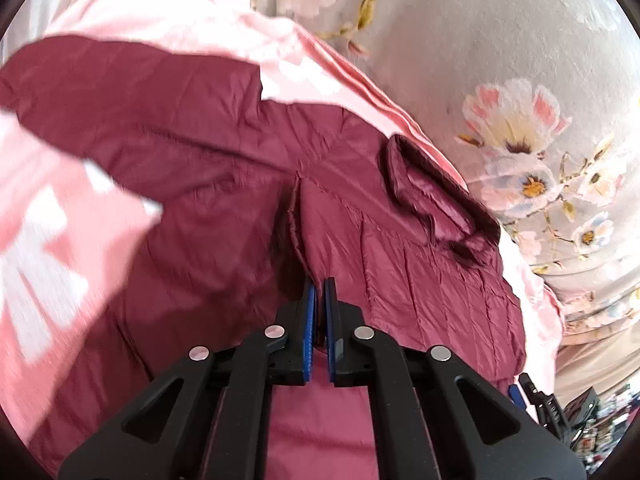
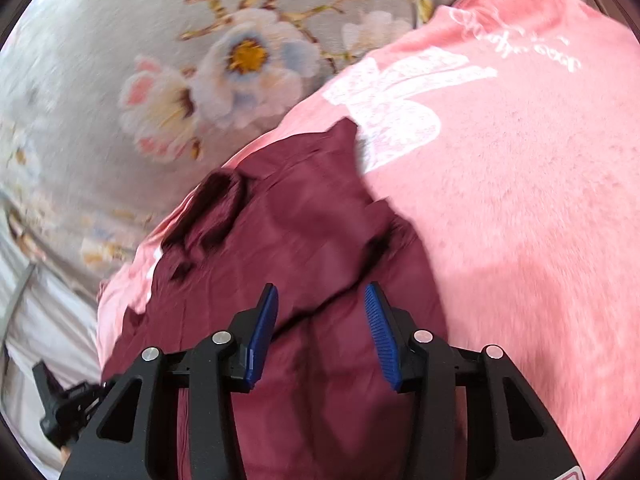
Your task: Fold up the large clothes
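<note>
My left gripper [image 1: 320, 286] pinched nearly closed on the maroon jacket [image 1: 208, 168], my right gripper [image 2: 320, 300] spread wide above it, pink shirt [image 2: 520, 200] alongside

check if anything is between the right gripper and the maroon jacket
Nothing visible is. The right gripper is open right over the maroon jacket, with only jacket fabric between its pads. The pink shirt lies off to the right side, overlapping the jacket's edge, not under the gripper.

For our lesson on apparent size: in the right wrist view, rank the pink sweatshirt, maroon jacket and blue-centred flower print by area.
1. pink sweatshirt
2. maroon jacket, near the lens, so the order with the sweatshirt is unsure
3. blue-centred flower print
</note>
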Action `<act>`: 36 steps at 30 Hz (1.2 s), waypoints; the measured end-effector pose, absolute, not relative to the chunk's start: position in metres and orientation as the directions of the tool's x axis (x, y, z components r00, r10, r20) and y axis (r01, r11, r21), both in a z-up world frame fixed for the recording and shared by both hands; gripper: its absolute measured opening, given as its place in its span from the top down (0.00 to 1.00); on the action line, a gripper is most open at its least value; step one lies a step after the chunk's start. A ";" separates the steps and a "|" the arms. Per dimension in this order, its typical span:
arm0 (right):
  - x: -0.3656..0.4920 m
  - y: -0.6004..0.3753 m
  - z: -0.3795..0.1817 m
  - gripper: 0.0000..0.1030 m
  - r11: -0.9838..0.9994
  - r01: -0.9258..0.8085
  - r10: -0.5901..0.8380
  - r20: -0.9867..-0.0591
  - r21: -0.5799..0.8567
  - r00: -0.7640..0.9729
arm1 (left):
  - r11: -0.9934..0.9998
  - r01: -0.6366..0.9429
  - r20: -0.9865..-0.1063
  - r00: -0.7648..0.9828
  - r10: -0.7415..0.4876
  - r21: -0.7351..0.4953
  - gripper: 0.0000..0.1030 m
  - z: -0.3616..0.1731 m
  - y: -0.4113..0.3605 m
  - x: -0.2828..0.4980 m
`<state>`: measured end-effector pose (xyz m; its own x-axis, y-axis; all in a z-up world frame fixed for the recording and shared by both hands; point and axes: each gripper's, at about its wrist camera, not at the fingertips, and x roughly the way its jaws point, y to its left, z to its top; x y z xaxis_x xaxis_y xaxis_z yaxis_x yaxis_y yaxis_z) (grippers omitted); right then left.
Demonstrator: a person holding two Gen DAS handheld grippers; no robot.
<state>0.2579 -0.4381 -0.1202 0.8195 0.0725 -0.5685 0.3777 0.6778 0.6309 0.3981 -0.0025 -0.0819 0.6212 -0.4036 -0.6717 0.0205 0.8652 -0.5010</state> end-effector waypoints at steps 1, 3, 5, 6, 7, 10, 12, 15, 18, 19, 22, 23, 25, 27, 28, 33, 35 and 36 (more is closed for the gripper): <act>0.263 -0.443 -0.123 0.61 0.664 0.377 0.081 -0.564 0.646 0.822 | 0.873 0.022 -0.674 0.626 -0.392 -0.488 0.97 -0.080 -0.003 0.401; 0.271 -0.450 -0.129 0.68 0.640 0.378 0.094 -0.557 0.669 0.825 | 0.881 0.019 -0.681 0.627 -0.378 -0.472 0.97 -0.081 -0.002 0.406; 0.276 -0.456 -0.129 0.97 0.630 0.380 0.085 -0.546 0.677 0.833 | 0.895 0.016 -0.693 0.627 -0.356 -0.445 0.97 -0.083 -0.004 0.411; 0.276 -0.459 -0.124 0.97 0.629 0.369 0.066 -0.520 0.684 0.852 | 0.901 0.016 -0.697 0.628 -0.347 -0.434 0.97 -0.084 -0.005 0.412; 0.271 -0.462 -0.115 0.98 0.622 0.344 0.046 -0.471 0.703 0.881 | 0.906 0.020 -0.701 0.627 -0.340 -0.422 0.97 -0.086 -0.006 0.413; 0.261 -0.464 -0.096 0.99 0.643 0.317 -0.013 -0.404 0.697 0.915 | 0.917 0.026 -0.717 0.615 -0.328 -0.398 0.98 -0.093 -0.010 0.416; 0.268 -0.460 -0.098 0.99 0.682 0.370 -0.044 -0.469 0.631 0.882 | 0.930 0.028 -0.735 0.604 -0.308 -0.366 0.98 -0.102 -0.016 0.416; 0.280 -0.455 -0.117 0.99 0.715 0.447 -0.067 -0.583 0.538 0.809 | 0.953 0.026 -0.760 0.597 -0.257 -0.302 0.98 -0.118 -0.025 0.416; 0.283 -0.462 -0.140 0.99 0.696 0.484 -0.034 -0.649 0.531 0.760 | 0.962 0.036 -0.760 0.605 -0.237 -0.272 0.98 -0.124 -0.028 0.414; 0.284 -0.463 -0.144 1.00 0.694 0.490 -0.026 -0.662 0.527 0.749 | 0.967 0.041 -0.759 0.611 -0.225 -0.253 0.98 -0.124 -0.030 0.413; 0.293 -0.459 -0.146 1.00 0.721 0.505 -0.045 -0.696 0.474 0.717 | 0.978 0.049 -0.750 0.634 -0.189 -0.204 0.97 -0.126 -0.037 0.410; 0.294 -0.458 -0.145 1.00 0.729 0.509 -0.052 -0.703 0.459 0.709 | 0.978 0.050 -0.748 0.637 -0.185 -0.200 0.97 -0.126 -0.038 0.408; 0.292 -0.456 -0.144 1.00 0.731 0.514 -0.060 -0.708 0.449 0.704 | 0.977 0.050 -0.745 0.639 -0.192 -0.209 0.97 -0.127 -0.036 0.408; 0.280 -0.449 -0.134 0.94 0.716 0.553 -0.123 -0.701 0.427 0.702 | 0.974 0.051 -0.741 0.641 -0.201 -0.220 0.96 -0.126 -0.035 0.409; 0.270 -0.442 -0.126 0.84 0.707 0.574 -0.174 -0.685 0.414 0.708 | 0.972 0.052 -0.738 0.641 -0.209 -0.230 0.96 -0.126 -0.033 0.409; 0.248 -0.363 -0.076 0.89 0.813 0.442 -0.187 -0.549 0.379 0.815 | 0.967 0.051 -0.730 0.646 -0.222 -0.249 0.96 -0.126 -0.032 0.408; 0.267 -0.324 -0.068 0.94 0.881 0.335 -0.097 -0.563 0.336 0.820 | 0.965 0.051 -0.728 0.646 -0.229 -0.258 0.96 -0.126 -0.030 0.407; 0.277 -0.307 -0.067 0.95 0.902 0.291 -0.062 -0.572 0.319 0.818 | 0.963 0.050 -0.726 0.646 -0.234 -0.265 0.96 -0.127 -0.030 0.407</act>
